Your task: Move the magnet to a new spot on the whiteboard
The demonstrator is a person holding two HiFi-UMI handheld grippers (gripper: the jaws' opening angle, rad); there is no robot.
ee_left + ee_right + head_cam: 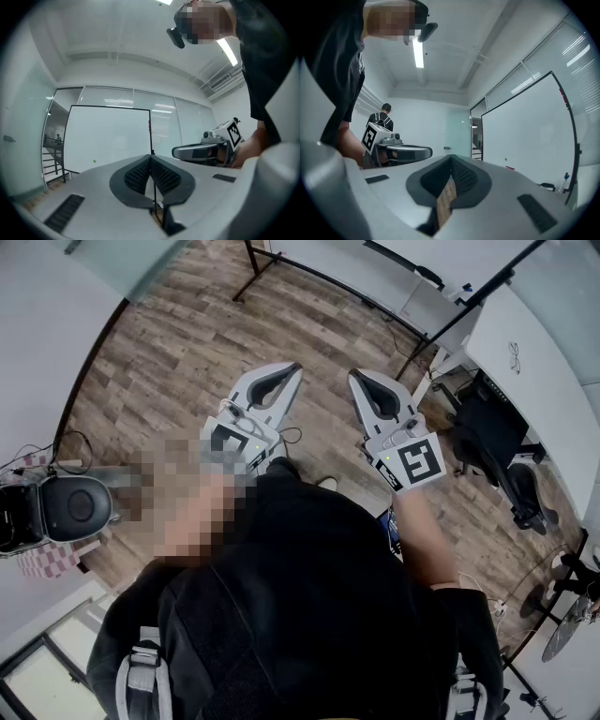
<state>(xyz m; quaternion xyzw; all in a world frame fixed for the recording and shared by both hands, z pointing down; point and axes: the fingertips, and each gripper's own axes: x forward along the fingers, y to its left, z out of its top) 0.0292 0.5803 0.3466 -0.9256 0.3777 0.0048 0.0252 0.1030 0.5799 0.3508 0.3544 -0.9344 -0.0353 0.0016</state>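
Two grippers are held side by side and level in front of the person, over a wooden floor [159,352]. In the head view the left gripper [292,368] sits just left of the frame's centre and the right gripper [354,376] just right of it, near each other but apart, each with its marker cube toward the person's body.

The left gripper's jaws are pressed together, the ribbed pads meeting at the tips with nothing between them. The right gripper's jaws are likewise closed and empty, with only floor showing through the gap below the pads.

The whiteboard [112,136] stands on a dark frame and fills the middle left of the left gripper view. In the right gripper view it runs along the right side, seen at a slant. The magnet [94,161] is a small green dot low on the board, left of centre in the left gripper view, well apart from both grippers. A small red thing [509,168] shows just below and to the right of it in the right gripper view. A second person [383,117] in a dark top stands far back at that view's left.
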